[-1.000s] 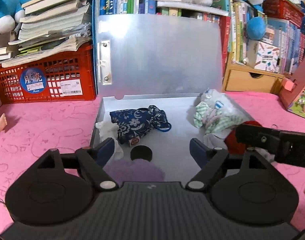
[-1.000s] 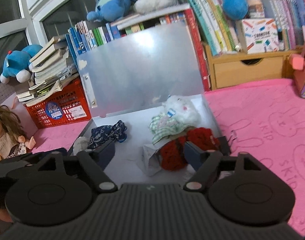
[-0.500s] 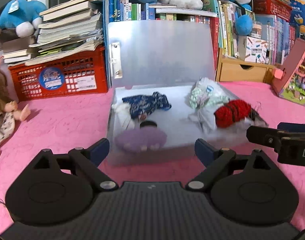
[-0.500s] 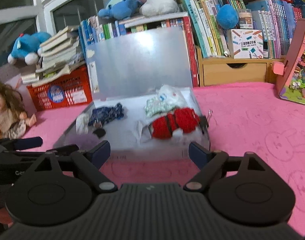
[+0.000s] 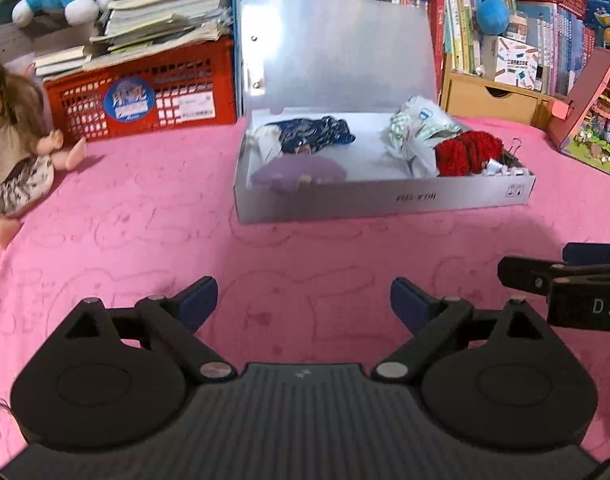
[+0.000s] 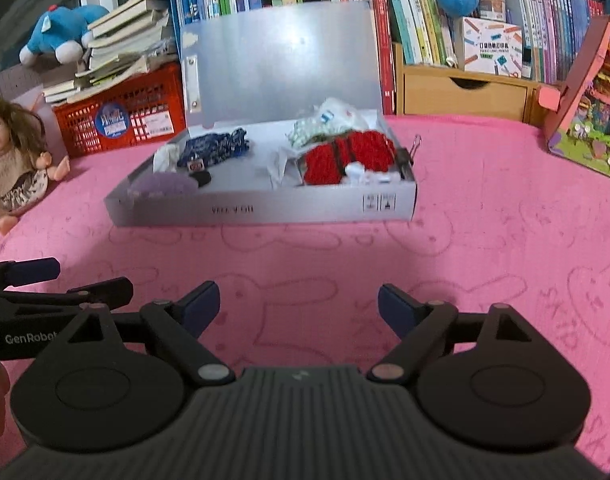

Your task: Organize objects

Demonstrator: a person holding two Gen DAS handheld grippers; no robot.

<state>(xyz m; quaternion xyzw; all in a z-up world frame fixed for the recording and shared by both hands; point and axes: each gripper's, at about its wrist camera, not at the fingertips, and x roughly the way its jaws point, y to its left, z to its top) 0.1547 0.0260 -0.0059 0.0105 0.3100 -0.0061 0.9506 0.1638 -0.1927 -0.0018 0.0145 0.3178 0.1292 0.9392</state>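
A grey box [image 5: 385, 200] [image 6: 265, 210] with its lid raised stands on the pink cloth. Inside lie a dark blue patterned cloth [image 5: 315, 134] [image 6: 215, 148], a purple item [image 5: 299, 170] [image 6: 161, 186], a red knit piece [image 5: 467, 152] [image 6: 349, 156] and a pale bundle [image 5: 417, 126] [image 6: 329, 118]. My left gripper [image 5: 303, 300] is open and empty, low over the cloth in front of the box. My right gripper [image 6: 299, 303] is open and empty, beside it on the right. Each shows at the edge of the other's view.
A doll [image 5: 13, 136] [image 6: 13, 164] sits at the left. A red crate [image 5: 145, 92] with stacked books stands behind it. A wooden drawer unit [image 6: 465, 90], shelves of books and a pink toy house [image 6: 589, 120] line the back and right.
Both grippers have drawn back out of the box toward me, still open. The box now lies well ahead of them, with its contents left inside.
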